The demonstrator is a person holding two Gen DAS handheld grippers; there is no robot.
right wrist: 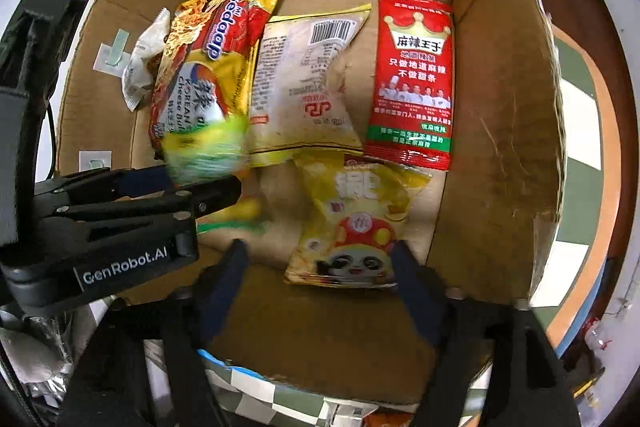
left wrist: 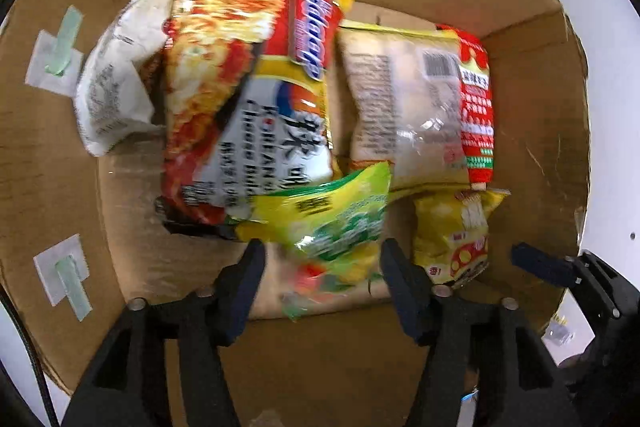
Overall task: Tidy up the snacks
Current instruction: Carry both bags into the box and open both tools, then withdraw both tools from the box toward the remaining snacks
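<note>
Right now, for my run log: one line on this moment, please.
left gripper: open, green-yellow snack bag between fingers | right gripper: open, yellow panda snack bag below | brown cardboard box: holds snacks

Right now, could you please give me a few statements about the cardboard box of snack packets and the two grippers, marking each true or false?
1. The red packet with a gold crown lies flat on the floor of the brown cardboard box. True.
2. The yellow packet with a panda face lies outside the box. False: it lies inside, near the front wall.
3. The right gripper stands open. True.
4. The pale packet with a barcode lies between the noodle packet and the red one. True.
5. The left gripper is clamped on the red packet. False: a blurred green-and-yellow packet is between its fingers.
</note>
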